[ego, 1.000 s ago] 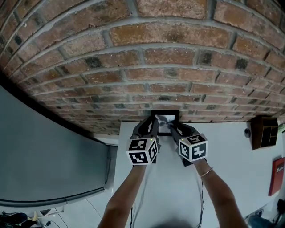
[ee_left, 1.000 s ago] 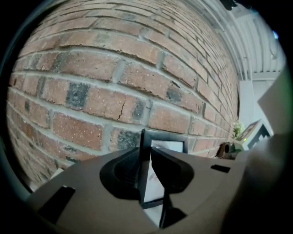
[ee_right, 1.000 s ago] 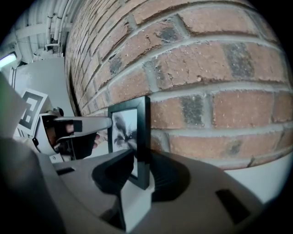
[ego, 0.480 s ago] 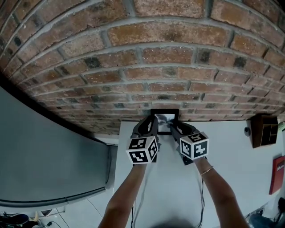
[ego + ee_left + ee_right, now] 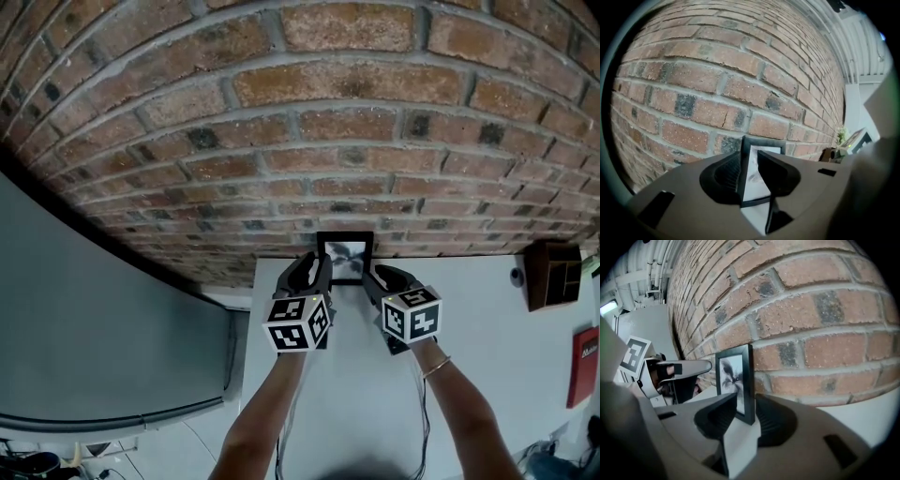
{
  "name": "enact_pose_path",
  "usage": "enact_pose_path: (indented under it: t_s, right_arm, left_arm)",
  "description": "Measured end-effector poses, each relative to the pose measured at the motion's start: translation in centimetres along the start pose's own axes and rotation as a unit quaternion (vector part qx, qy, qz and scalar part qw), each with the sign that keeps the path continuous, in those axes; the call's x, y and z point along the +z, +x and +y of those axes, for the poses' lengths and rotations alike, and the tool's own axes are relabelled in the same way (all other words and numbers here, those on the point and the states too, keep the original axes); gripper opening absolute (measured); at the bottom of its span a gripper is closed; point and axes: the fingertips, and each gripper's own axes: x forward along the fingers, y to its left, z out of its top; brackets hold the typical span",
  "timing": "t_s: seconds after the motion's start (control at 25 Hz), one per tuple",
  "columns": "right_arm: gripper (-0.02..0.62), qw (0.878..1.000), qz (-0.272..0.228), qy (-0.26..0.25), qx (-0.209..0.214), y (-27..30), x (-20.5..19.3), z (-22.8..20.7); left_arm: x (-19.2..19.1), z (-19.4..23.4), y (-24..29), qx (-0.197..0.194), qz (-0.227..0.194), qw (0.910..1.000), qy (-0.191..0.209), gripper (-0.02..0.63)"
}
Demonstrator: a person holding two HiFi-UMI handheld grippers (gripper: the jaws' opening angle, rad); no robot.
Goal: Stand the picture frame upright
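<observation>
A small black picture frame (image 5: 345, 258) with a grey-and-white print stands upright on the white table (image 5: 487, 337), its back to the brick wall (image 5: 328, 141). My left gripper (image 5: 314, 267) is at the frame's left edge and my right gripper (image 5: 375, 275) at its right edge. In the left gripper view the frame (image 5: 752, 176) sits between the jaws of the left gripper (image 5: 749, 164); they are opening and a gap shows beside it. In the right gripper view the frame's edge (image 5: 749, 385) stands between the spread jaws of the right gripper (image 5: 744, 414), untouched.
A brown wooden box (image 5: 553, 274) and a small dark object (image 5: 517, 277) sit at the table's right by the wall. A red item (image 5: 583, 366) lies at the right edge. A grey panel (image 5: 94, 328) stands to the left. A cable (image 5: 424, 412) runs down the table.
The left gripper's jaws have spread off the frame. Both grippers have drawn back slightly towards me, so more of the frame shows. The frame stays upright against the wall.
</observation>
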Motion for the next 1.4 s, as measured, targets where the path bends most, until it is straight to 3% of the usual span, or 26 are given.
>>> enact_pose_path:
  t_s: [0.6, 0.84, 1.04, 1.4]
  right_arm:
    - [0.112, 0.998, -0.026, 0.017, -0.049, -8.4, -0.7, 3.3]
    - [0.1, 0.997, -0.051, 0.002, -0.058, -12.2, -0.1, 4.8]
    - [0.091, 0.996, -0.061, 0.001, -0.068, -14.8, -0.4, 6.4]
    - [0.028, 0.994, -0.071, -0.001, -0.081, -18.6, -1.3, 9.5]
  left_arm:
    - [-1.1, -1.5, -8.7, 0.035, 0.02, 0.9989, 0.024, 0.007]
    - [-1.7, -2.7, -12.1, 0.02, 0.031, 0.9992, 0.014, -0.006]
    - [-1.4, -3.8, -14.7, 0.015, 0.024, 0.9988, 0.04, -0.007]
    - [-0.6, -4.7, -18.8, 0.002, 0.004, 0.999, 0.044, -0.007]
